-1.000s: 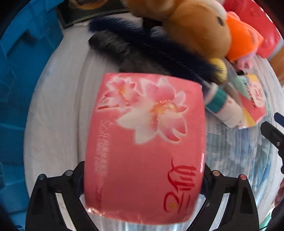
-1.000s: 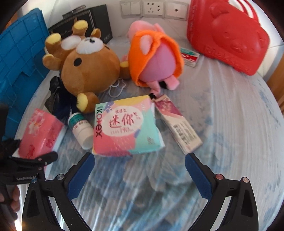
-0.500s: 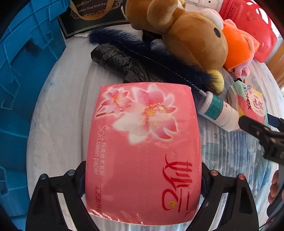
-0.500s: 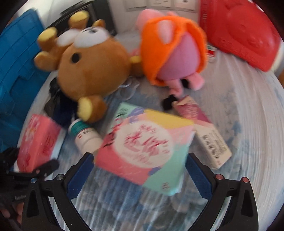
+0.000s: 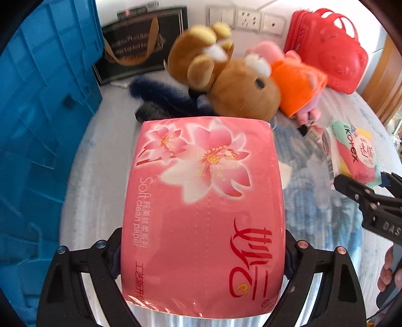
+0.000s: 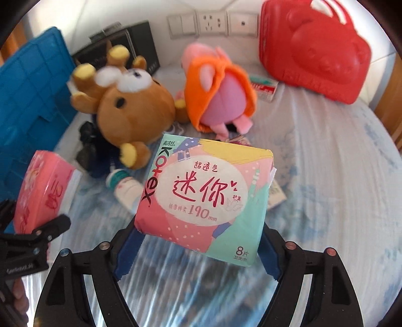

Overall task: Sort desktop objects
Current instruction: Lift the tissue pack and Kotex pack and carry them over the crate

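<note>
White wall sockets (image 6: 213, 24) behind the blue-patterned tablecloth (image 6: 339, 163), wooden frame (image 5: 384, 83) at right

A glossy plastic film is seen on the pink tissue pack (image 5: 203, 216), with glare along its near edge. The pad pack (image 6: 204, 198) is wrapped in smooth, satin plastic. Soft plush is shown by the bear (image 6: 135, 110). Hard moulded plastic is seen in the blue crate (image 5: 42, 140) and the shiny red bag (image 6: 316, 47). Matt black plastic forms each tool (image 5: 202, 254).
</note>
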Demonstrator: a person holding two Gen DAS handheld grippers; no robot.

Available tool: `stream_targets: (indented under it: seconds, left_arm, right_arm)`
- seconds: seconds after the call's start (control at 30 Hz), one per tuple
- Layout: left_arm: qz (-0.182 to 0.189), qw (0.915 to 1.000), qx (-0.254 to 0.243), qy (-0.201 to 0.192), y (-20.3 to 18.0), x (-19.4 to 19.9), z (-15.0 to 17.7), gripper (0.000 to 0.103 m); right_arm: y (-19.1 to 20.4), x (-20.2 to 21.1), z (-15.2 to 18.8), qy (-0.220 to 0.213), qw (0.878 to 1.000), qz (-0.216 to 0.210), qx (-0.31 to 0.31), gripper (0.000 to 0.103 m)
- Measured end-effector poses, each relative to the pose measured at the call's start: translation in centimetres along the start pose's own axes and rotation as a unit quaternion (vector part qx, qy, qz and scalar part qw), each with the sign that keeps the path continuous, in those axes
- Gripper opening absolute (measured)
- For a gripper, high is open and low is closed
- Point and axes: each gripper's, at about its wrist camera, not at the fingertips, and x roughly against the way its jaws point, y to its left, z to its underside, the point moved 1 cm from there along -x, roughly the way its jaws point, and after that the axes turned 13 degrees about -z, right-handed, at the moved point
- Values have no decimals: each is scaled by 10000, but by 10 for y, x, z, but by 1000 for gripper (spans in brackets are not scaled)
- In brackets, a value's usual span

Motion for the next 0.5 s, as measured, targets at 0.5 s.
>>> stream_targets:
  seconds: [0.5]
  left_arm:
    - [-30, 9817, 375, -1865, 70, 159, 18, 91]
  right_arm:
    - [116, 167, 5, -1574, 9821, 149, 1026, 82]
